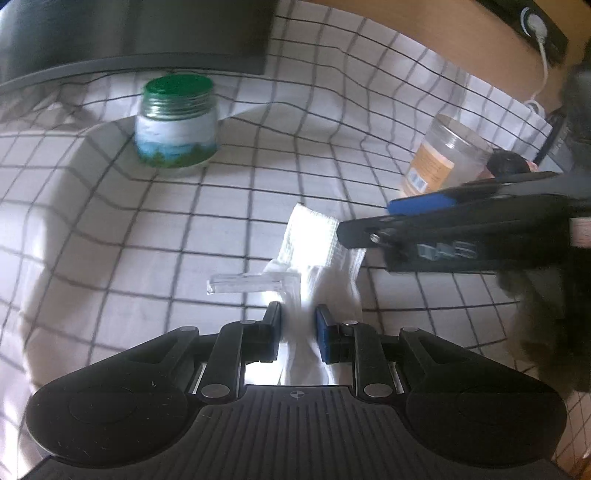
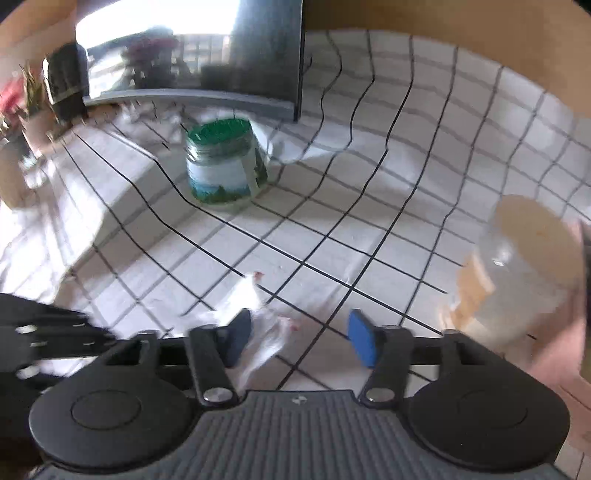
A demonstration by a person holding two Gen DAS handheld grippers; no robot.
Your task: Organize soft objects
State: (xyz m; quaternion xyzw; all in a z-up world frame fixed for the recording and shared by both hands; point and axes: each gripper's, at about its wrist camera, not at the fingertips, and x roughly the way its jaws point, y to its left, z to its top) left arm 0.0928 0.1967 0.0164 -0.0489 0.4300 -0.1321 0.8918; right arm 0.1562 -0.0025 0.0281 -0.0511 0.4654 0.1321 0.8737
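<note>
A white knitted soft piece point(image 1: 314, 236), like a folded sock, lies stretched over the checked cloth point(image 1: 147, 236). My left gripper point(image 1: 298, 314) is shut on its near end, the fabric bunched between the pads. A clear plastic strip point(image 1: 243, 284) sticks out to the left of the fabric. My right gripper point(image 1: 365, 219) comes in from the right at the piece's far end. In the right wrist view, blurred white fabric point(image 2: 266, 332) lies against the left pad of the right gripper point(image 2: 300, 321). The right pad stands apart from it, so the jaws are open.
A green-lidded jar point(image 1: 177, 125) point(image 2: 225, 166) stands at the back in front of a dark monitor point(image 1: 147, 33). A clear jar with an orange label point(image 1: 443, 158) point(image 2: 517, 266) stands on the right. A white cable point(image 1: 543, 55) hangs at the far right.
</note>
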